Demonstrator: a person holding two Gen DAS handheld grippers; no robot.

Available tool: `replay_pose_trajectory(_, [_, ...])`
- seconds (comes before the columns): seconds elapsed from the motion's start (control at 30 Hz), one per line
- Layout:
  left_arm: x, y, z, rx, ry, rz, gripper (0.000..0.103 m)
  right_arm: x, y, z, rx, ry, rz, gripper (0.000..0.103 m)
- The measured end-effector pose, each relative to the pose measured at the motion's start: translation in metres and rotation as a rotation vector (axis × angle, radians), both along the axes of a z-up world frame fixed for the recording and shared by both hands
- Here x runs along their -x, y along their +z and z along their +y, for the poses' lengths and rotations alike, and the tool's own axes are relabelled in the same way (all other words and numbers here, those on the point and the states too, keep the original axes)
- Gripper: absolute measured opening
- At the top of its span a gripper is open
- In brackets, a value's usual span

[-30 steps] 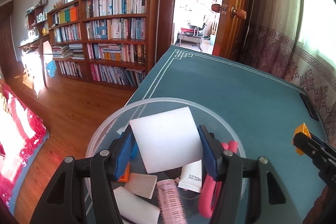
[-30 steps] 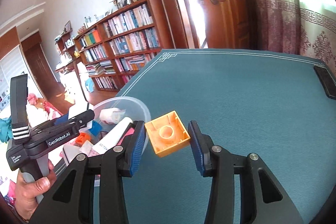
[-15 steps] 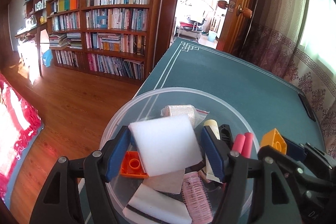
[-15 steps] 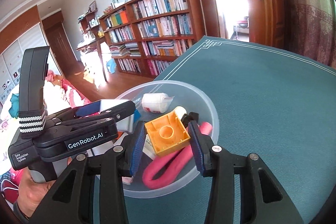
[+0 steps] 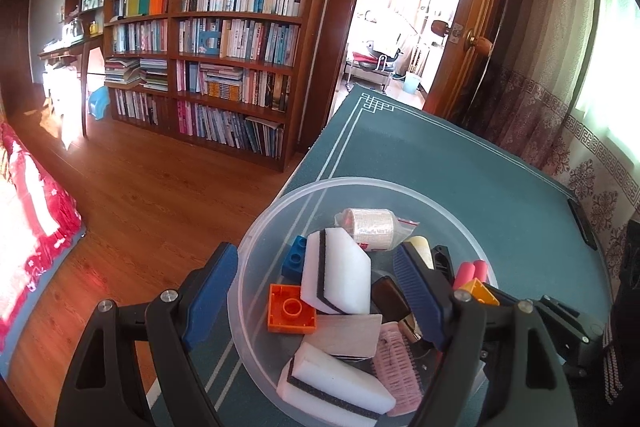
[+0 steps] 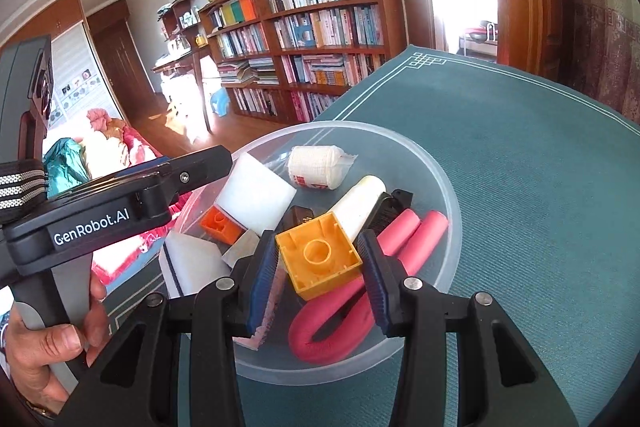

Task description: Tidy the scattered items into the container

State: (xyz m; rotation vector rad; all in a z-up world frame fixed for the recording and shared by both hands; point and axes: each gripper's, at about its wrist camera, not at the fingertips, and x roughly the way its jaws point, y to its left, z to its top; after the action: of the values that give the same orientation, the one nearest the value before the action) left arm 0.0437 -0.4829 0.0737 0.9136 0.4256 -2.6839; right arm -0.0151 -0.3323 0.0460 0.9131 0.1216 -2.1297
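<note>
Black plastic right gripper (image 6: 320, 267) is showing ribbed blue pads (image 6: 262, 279) and silver screws; left gripper (image 5: 316, 291) is wearing white "GenRobot.AI" lettering.

A table covered in a teal cloth (image 6: 532, 163) with a thin white border line and a knot pattern at its corner carries the things. A clear round plastic bowl (image 5: 452, 203) stands on the cloth near the table's edge, over the white border lines, which show through its wall. Near the far right edge of the cloth lies a flat dark object (image 5: 582, 223), too small to identify, well apart from the bowl. The rest of the visible cloth runs in bare teal weave toward the far corner by the doorway. Beyond the table's left edge a wooden floor (image 5: 152, 195) lies below.
</note>
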Motion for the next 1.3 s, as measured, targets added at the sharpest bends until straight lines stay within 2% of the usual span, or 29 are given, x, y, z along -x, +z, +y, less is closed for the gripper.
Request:
replay_pose_trajectory(0.33, [-0.014,0.000,0.002,0.041,0.033,-0.015,0.085,-0.007,-0.008,-0.002,-0.021,0.040,-0.019,0.046])
replay_pose_trajectory(0.4, [-0.016,-0.002,0.000,0.039,0.042,-0.017,0.085,-0.008,-0.006,0.000,-0.016,0.038,-0.011,0.053])
replay_pose_trajectory(0.47, [-0.019,-0.002,0.000,0.039,0.052,-0.016,0.085,-0.010,-0.003,0.005,-0.004,0.028,0.004,0.067])
replay_pose_trajectory(0.63, [-0.026,0.000,0.005,0.090,0.094,-0.008,0.085,-0.018,0.005,0.015,-0.010,0.016,0.038,0.070])
replay_pose_trajectory(0.8, [-0.034,0.009,0.016,0.158,0.147,0.011,0.087,-0.024,0.012,0.038,-0.016,-0.049,0.072,0.075])
replay_pose_trajectory(0.83, [-0.035,0.011,0.017,0.166,0.155,0.015,0.091,-0.025,0.015,0.043,-0.013,-0.064,0.083,0.075])
replay_pose_trajectory(0.87, [-0.036,0.013,0.019,0.177,0.165,0.021,0.101,-0.027,0.018,0.047,-0.010,-0.075,0.094,0.076])
replay_pose_trajectory(0.9, [-0.039,0.016,0.022,0.193,0.180,0.032,0.103,-0.029,0.021,0.053,-0.008,-0.087,0.106,0.077])
replay_pose_trajectory(0.97, [-0.043,0.021,0.028,0.222,0.198,0.051,0.103,-0.032,0.028,0.062,-0.001,-0.120,0.133,0.083])
replay_pose_trajectory(1.2, [-0.047,0.032,0.047,0.281,0.237,0.028,0.103,-0.041,0.050,0.095,0.036,-0.239,0.189,0.084])
replay_pose_trajectory(1.3, [-0.050,0.037,0.059,0.361,0.285,0.008,0.103,-0.052,0.064,0.111,0.052,-0.299,0.253,0.084])
